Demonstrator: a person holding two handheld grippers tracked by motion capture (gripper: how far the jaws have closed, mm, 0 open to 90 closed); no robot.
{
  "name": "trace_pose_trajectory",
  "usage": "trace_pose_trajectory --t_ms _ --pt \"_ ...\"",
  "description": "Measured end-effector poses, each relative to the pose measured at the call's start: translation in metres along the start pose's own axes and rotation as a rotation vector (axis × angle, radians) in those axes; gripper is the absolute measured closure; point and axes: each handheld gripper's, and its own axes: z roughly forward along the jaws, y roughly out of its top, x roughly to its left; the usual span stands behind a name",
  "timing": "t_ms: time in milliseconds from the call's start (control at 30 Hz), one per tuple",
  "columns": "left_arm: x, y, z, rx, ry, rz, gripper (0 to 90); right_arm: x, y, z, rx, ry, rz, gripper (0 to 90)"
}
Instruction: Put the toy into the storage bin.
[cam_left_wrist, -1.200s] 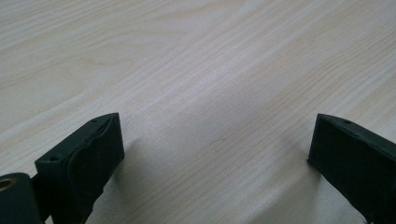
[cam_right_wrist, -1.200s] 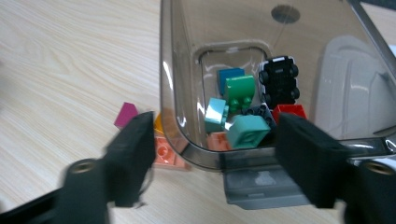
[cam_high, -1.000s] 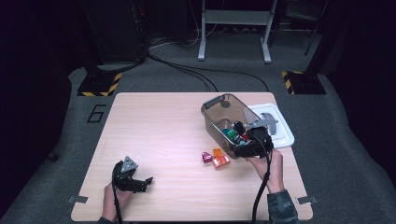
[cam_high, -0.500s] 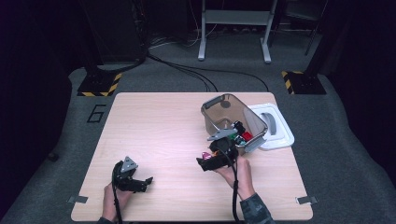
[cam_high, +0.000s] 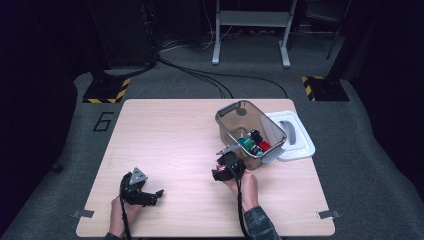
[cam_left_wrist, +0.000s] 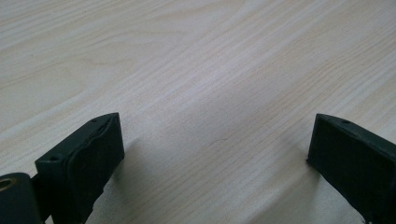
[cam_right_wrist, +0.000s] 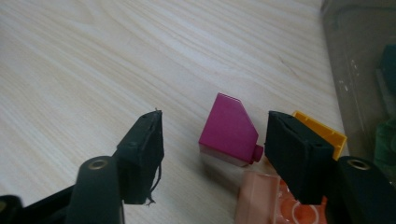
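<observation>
My right tongs (cam_right_wrist: 212, 154) have just been closing around the magenta block (cam_right_wrist: 229, 128) on the bench (cam_right_wrist: 93, 56) — not gripping yet, still released. Left tongs (cam_left_wrist: 212, 154) gape wide — nothing in them.

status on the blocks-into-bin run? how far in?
Done: several blocks, green, black and red, lie in the clear bin, with its lid set beside it. In hand: the right gripper is down at the magenta block; its jaws have just been closing around it, not yet pressing. Left: that block, plus the yellow block and orange block. The left gripper sits open on the table.
</observation>
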Motion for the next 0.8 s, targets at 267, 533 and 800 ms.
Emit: trace_pose_trajectory --t_ms 267,533,800 --pt "0.0 0.0 0.0 -0.002 -0.002 -0.004 3.5 -0.003 -0.003 0.012 0.032 -0.01 0.011 47.4" --pt "0.0 0.0 0.0 -0.002 -0.001 -0.004 3.5 -0.003 -0.006 0.019 0.039 -0.012 -0.005 55.3" --pt "0.0 0.0 0.0 -0.001 -0.002 -0.004 3.5 -0.002 -0.003 0.014 0.02 0.0 -0.016 55.8"
